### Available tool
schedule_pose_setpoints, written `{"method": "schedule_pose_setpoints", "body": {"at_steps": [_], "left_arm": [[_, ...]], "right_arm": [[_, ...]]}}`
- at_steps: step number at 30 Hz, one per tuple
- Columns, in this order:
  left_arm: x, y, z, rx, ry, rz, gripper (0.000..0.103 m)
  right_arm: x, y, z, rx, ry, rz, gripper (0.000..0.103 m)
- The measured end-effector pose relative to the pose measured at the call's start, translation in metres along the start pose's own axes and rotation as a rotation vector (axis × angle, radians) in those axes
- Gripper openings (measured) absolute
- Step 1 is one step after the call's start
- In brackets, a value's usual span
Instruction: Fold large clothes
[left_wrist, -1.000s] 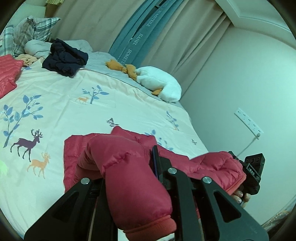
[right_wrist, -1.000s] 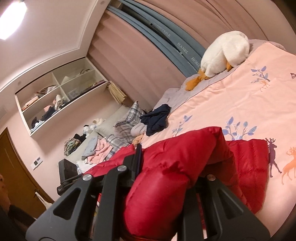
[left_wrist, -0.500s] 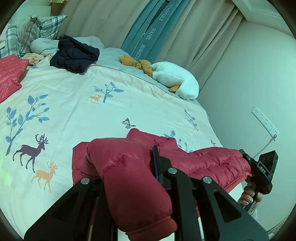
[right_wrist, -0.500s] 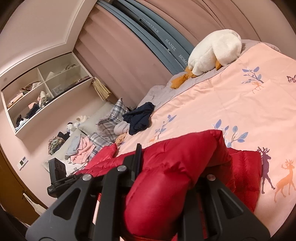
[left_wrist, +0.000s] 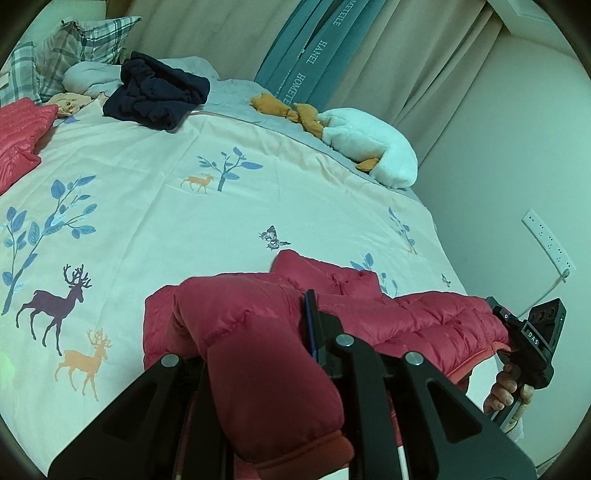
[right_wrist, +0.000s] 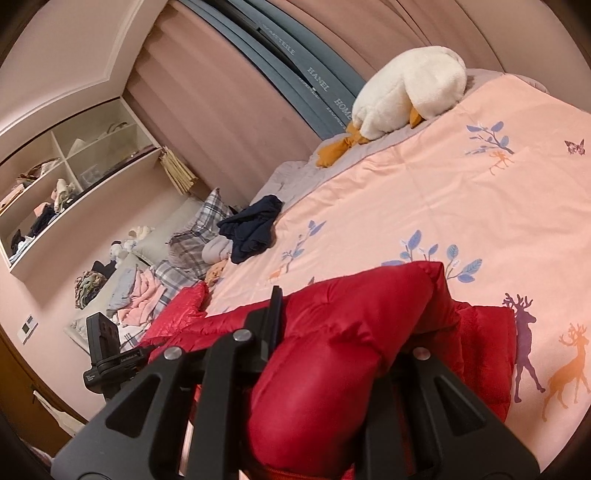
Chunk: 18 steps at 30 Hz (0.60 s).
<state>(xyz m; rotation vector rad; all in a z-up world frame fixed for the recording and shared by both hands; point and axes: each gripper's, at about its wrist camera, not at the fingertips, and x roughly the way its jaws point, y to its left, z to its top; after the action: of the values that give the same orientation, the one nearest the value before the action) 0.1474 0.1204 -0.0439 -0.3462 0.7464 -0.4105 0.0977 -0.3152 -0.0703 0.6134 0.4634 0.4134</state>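
A red puffer jacket stretches along the near edge of the bed between my two grippers. My left gripper is shut on a bunched sleeve end whose cuff hangs toward the camera. One finger shows and the padding hides the other. The right gripper, held by a hand, clamps the jacket's far end. In the right wrist view the right gripper is shut on a thick fold of the jacket. The left gripper holds the other end at the left.
A white goose plush lies at the bed's far side by the curtains. A navy garment pile, plaid pillows and a second red garment sit near the headboard. A wall with a socket strip borders the right. Shelves hold clothes.
Both grippers have carried the jacket forward over the bed and lower. More of it now lies on the printed cover. Both grips are unchanged.
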Motion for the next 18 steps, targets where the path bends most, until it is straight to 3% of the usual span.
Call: {"method": "schedule_pose_setpoints", "body": {"at_steps": [18], "left_arm": [[0.057,0.019,0.001,-0.034,0.073,0.072,0.015]], "right_arm": [[0.047,-0.033,-0.003,0.027,0.074,-0.112,0.016]]}}
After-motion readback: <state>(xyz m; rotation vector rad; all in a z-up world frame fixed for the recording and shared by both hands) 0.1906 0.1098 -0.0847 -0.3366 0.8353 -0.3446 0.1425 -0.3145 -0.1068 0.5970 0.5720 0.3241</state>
